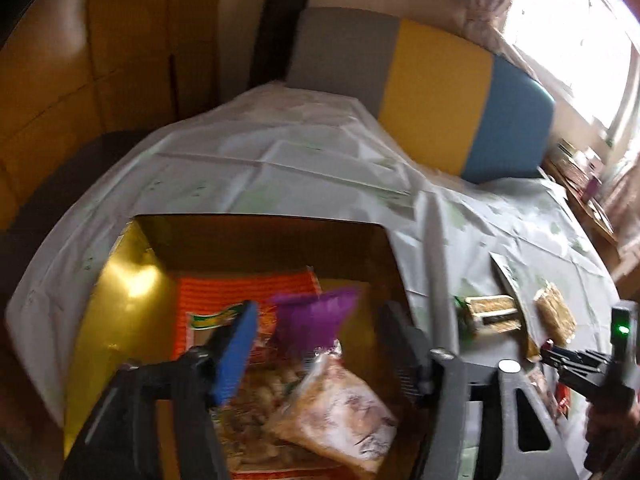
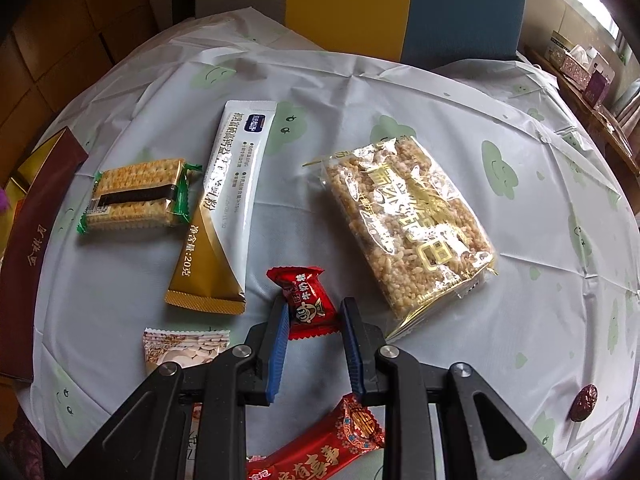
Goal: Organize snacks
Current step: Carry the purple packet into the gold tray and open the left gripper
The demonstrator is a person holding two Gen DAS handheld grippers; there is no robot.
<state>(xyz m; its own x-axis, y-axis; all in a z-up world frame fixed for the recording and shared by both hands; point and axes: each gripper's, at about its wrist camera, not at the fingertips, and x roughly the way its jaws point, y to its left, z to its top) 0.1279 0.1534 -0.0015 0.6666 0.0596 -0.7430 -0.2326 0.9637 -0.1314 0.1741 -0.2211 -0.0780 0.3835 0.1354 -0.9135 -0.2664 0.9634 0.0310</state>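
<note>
My left gripper [image 1: 316, 328] is open above a gold-lined box [image 1: 120, 280]. Below it in the box lie a purple-topped snack bag [image 1: 332, 400] and an orange packet [image 1: 240, 292]. My right gripper [image 2: 314, 312] is open with its fingers on either side of a small red candy [image 2: 310, 300] on the table, not closed on it. Around it lie a rice-crispy pack [image 2: 408, 220], a white and gold sachet [image 2: 228, 200], a cracker pack [image 2: 136, 196], a nut packet [image 2: 184, 344] and a long red candy [image 2: 320, 444].
The table has a white cloth with green prints [image 2: 520, 280]. The box's maroon wall [image 2: 36, 240] is at the left. A dried red date [image 2: 585, 402] lies at the right. A grey, yellow and blue chair back [image 1: 420, 92] stands behind the table.
</note>
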